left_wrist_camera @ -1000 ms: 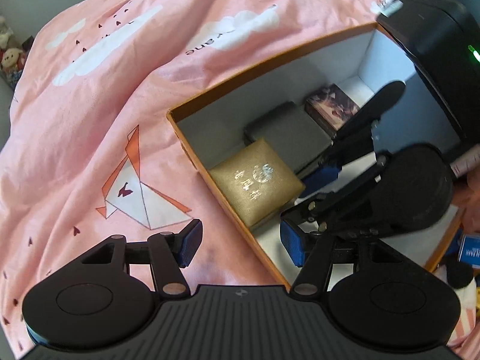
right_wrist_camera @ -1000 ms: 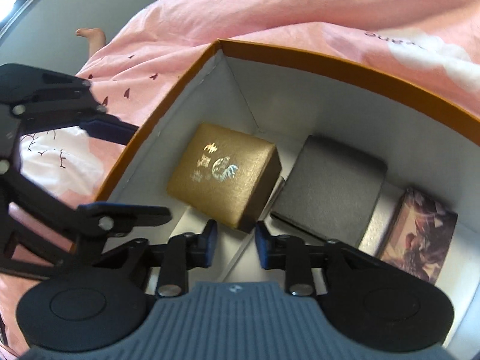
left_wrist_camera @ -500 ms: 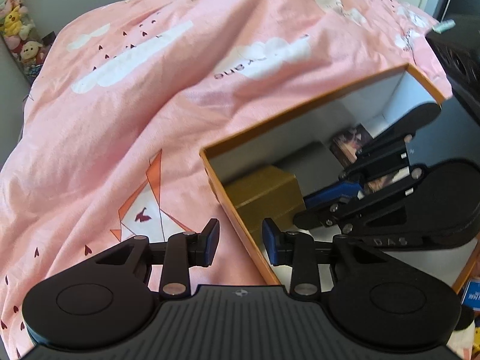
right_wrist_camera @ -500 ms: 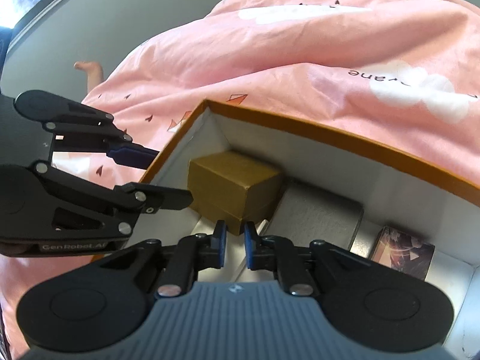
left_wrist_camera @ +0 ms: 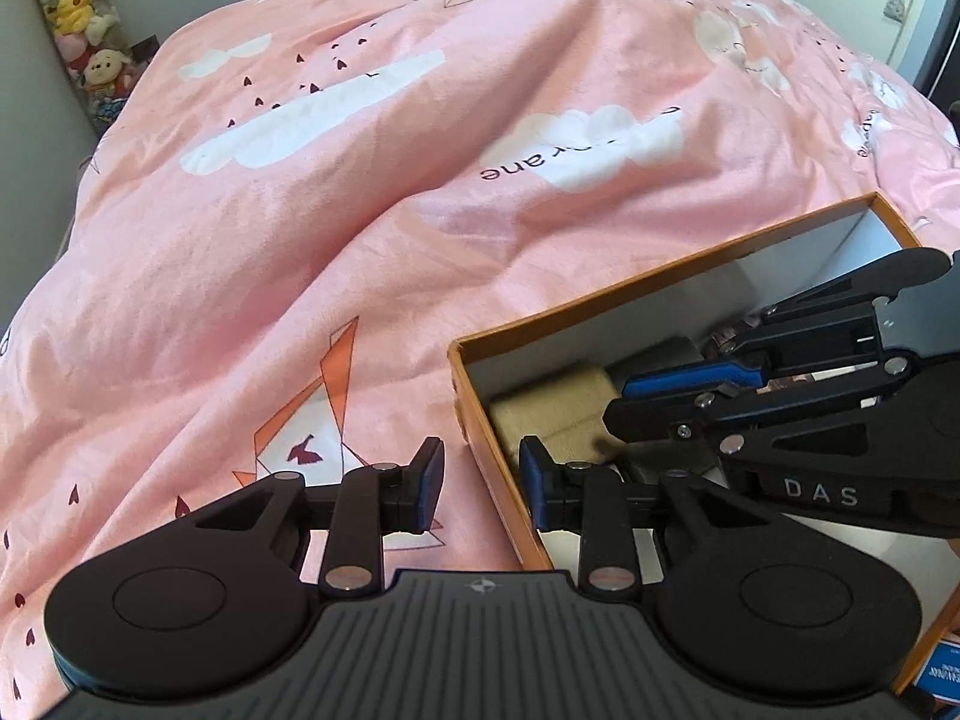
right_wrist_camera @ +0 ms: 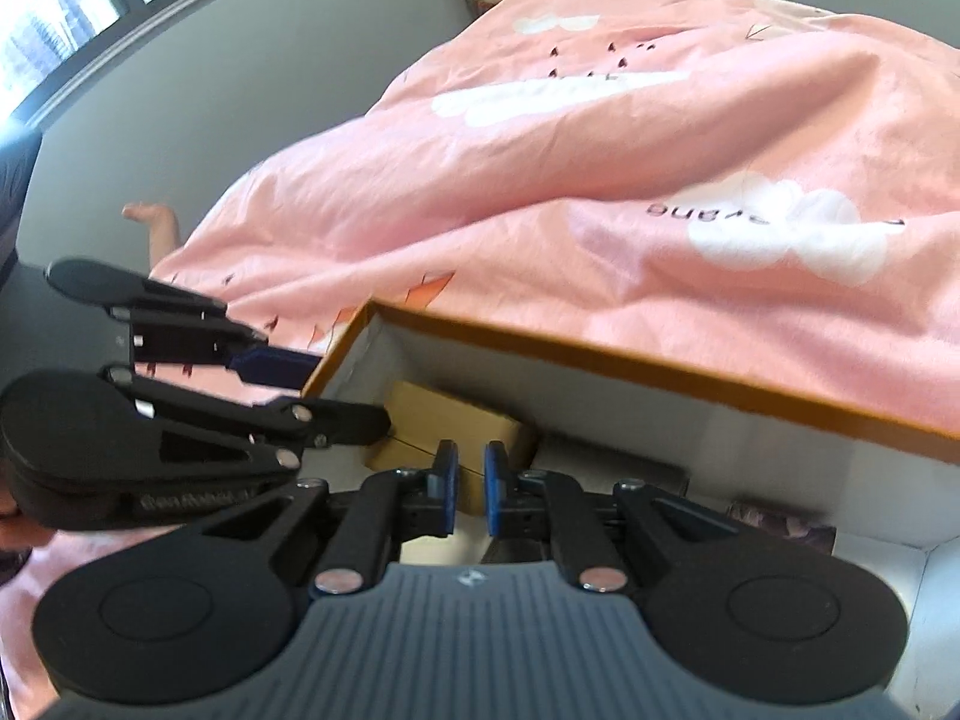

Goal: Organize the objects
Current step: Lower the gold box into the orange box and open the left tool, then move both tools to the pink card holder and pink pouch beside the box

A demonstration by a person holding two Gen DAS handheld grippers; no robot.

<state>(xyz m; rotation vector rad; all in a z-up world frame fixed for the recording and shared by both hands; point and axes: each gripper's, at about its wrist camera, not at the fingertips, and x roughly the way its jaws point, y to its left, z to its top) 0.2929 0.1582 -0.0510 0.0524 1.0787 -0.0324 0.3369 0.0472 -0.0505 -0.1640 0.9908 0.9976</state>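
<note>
Orange-edged cardboard makes the open box, which lies on a pink quilt printed with white clouds. Its inner walls are white.

The left gripper hangs over the box's near left corner, angled downward. Its jaws are closing, with a narrow gap left and nothing pressed between the blue pads; the box's orange rim runs up through that gap from below. Just ahead and to the right of this gripper, inside the box, sits a gold case. Beyond the case, farther right, a grey case is partly hidden by the right gripper, which reaches in from the right side above the box.

From the right wrist view, the right gripper is clenched, pads nearly together, gripping nothing. The gold case lies directly ahead of it and lower, against the box's left wall. The grey case is ahead to the right, and a patterned case lies farther right again, near the box's right end. The left gripper comes in from the left, over the box's corner.

Plush toys stand by the wall far ahead to the left of the left gripper.
</note>
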